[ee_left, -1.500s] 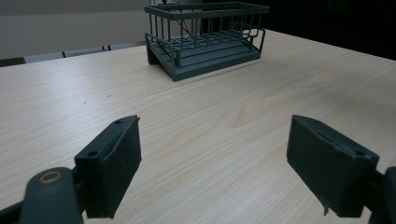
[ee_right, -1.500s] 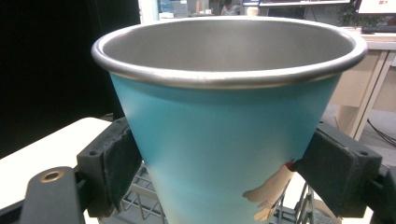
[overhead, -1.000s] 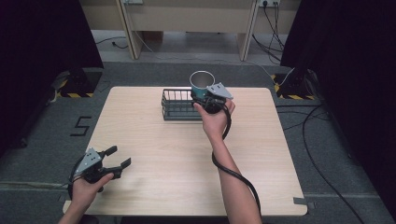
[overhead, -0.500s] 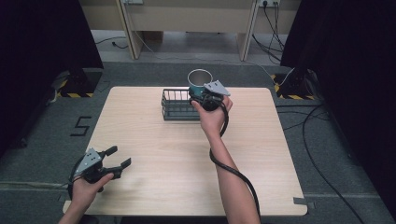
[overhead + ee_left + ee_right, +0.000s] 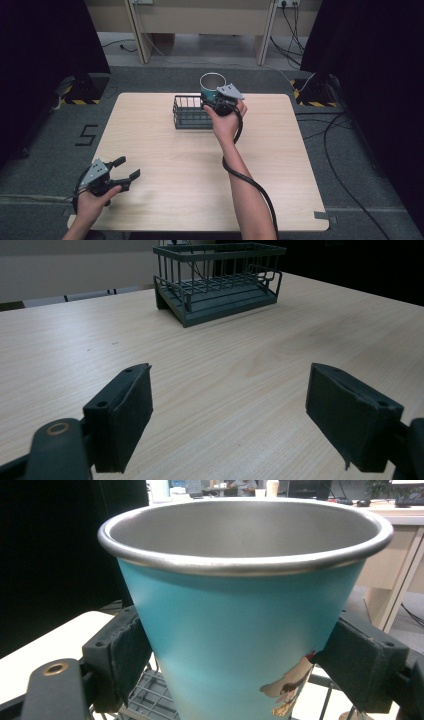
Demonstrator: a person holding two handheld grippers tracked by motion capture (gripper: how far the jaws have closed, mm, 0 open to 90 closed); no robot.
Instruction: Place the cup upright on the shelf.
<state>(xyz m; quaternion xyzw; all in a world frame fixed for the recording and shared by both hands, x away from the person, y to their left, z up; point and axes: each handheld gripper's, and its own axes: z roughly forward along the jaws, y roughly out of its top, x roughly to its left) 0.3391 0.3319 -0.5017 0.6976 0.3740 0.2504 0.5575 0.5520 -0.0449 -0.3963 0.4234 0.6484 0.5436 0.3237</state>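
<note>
- The right tool (image 5: 216, 101) is up at the far side of the tabletop (image 5: 165, 140), held by the person's right hand (image 5: 225, 122) with the forearm stretched across the wood.
- Its two black jaws are clamped on a cup (image 5: 213, 86) — teal on the outside, bare metal inside and round the rim — one jaw pressed to each side of the cup's lower wall.
- In the right gripper view the cup (image 5: 245, 605) stands upright between the jaws, mouth open to the top, with a small printed picture low on its side.
- The cup is held in the air over the right end of a dark wire basket (image 5: 192, 112); the basket's grid floor (image 5: 150, 700) shows just under the cup's base, and I cannot tell whether the two touch.
- The basket sits on the tabletop near its far edge, about midway across.
- The left tool (image 5: 125, 169) is near the front left corner of the tabletop, well apart from the basket and cup, gripped by the left hand (image 5: 95, 197).
- Its jaws stand wide apart and hold nothing — in the left gripper view bare wood (image 5: 225, 370) lies between them, and the basket (image 5: 217, 280) stands farther off ahead.
- A black cable (image 5: 245, 180) trails from the right tool back along the forearm.
</note>
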